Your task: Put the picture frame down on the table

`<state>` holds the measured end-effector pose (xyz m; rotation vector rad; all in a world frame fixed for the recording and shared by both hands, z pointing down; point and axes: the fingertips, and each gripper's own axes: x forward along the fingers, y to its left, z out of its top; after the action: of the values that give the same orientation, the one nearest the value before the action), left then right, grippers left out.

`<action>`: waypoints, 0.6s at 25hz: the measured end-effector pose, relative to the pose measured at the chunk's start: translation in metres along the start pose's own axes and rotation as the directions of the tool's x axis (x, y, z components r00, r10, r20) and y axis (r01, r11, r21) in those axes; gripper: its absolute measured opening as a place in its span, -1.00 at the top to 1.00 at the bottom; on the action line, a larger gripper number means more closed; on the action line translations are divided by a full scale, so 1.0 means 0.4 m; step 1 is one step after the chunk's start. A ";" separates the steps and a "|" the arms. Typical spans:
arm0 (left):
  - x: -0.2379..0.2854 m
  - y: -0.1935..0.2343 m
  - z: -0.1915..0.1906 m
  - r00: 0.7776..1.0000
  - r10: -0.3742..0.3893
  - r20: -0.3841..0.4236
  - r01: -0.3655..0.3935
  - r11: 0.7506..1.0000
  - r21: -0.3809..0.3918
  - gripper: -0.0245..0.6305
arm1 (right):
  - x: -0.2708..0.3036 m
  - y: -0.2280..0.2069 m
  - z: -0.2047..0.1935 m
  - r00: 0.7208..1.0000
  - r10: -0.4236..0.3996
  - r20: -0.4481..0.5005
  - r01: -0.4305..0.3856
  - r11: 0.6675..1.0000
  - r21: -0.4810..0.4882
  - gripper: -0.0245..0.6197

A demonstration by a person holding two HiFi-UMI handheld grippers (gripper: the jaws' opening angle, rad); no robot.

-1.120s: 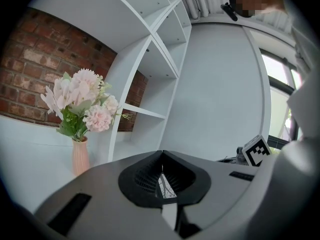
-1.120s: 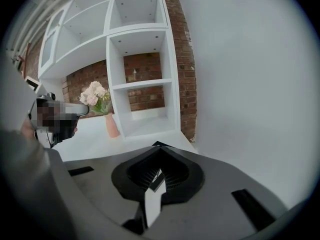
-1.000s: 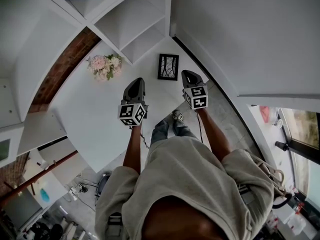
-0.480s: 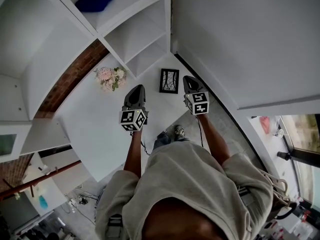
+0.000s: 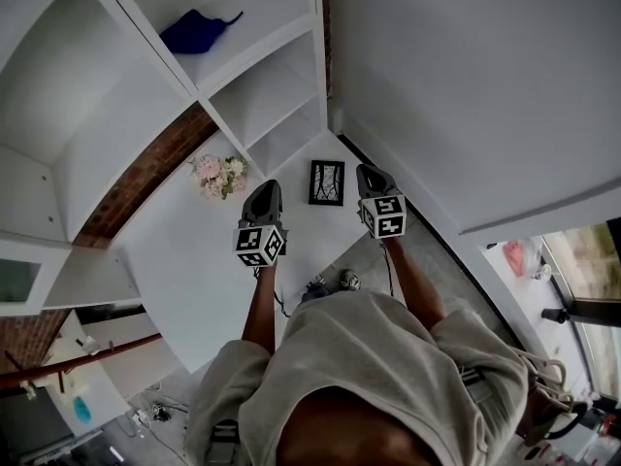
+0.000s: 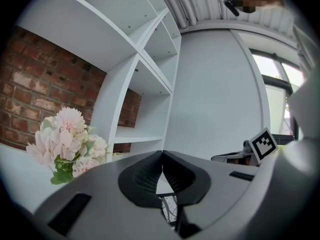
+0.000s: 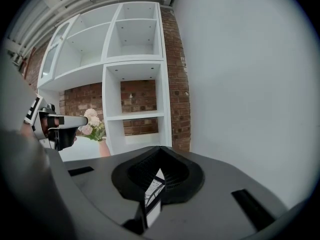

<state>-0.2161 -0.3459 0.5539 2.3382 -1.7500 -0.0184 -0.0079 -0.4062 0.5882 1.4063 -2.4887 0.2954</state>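
Observation:
The black picture frame (image 5: 327, 183) with a pale branch print rests on the white table (image 5: 194, 250) near the back corner, and neither gripper touches it. My left gripper (image 5: 262, 190) hovers to its left, jaws shut and empty. My right gripper (image 5: 370, 172) hovers just right of it, also shut on nothing. In the left gripper view the jaw tips (image 6: 162, 153) meet, and the frame (image 6: 170, 209) shows below them. In the right gripper view the closed tips (image 7: 160, 148) sit above a sliver of the frame (image 7: 152, 191).
A vase of pink and white flowers (image 5: 219, 175) stands left of the frame. White cubby shelves (image 5: 243, 76) rise behind the table against a brick wall, with a blue object (image 5: 199, 29) on one shelf. A plain white wall (image 5: 466, 85) bounds the right side.
Both grippers have lifted a little above the table while keeping to either side of the frame. The head view now takes in more of the shelves. The frame has not moved.

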 end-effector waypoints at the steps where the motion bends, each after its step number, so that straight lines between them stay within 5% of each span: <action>1: 0.001 -0.001 0.004 1.000 0.000 0.003 0.000 1.000 0.002 0.87 | -0.003 -0.002 0.003 1.000 -0.002 0.004 0.002 1.000 0.001 0.85; 15: -0.001 -0.009 0.032 1.000 0.003 0.026 -0.003 1.000 0.017 0.87 | -0.040 -0.017 0.062 0.998 -0.022 0.063 0.021 1.000 0.004 0.85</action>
<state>-0.2147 -0.3466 0.5409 2.3576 -1.7729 -0.0342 0.0026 -0.4043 0.5599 1.4646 -2.5226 0.2539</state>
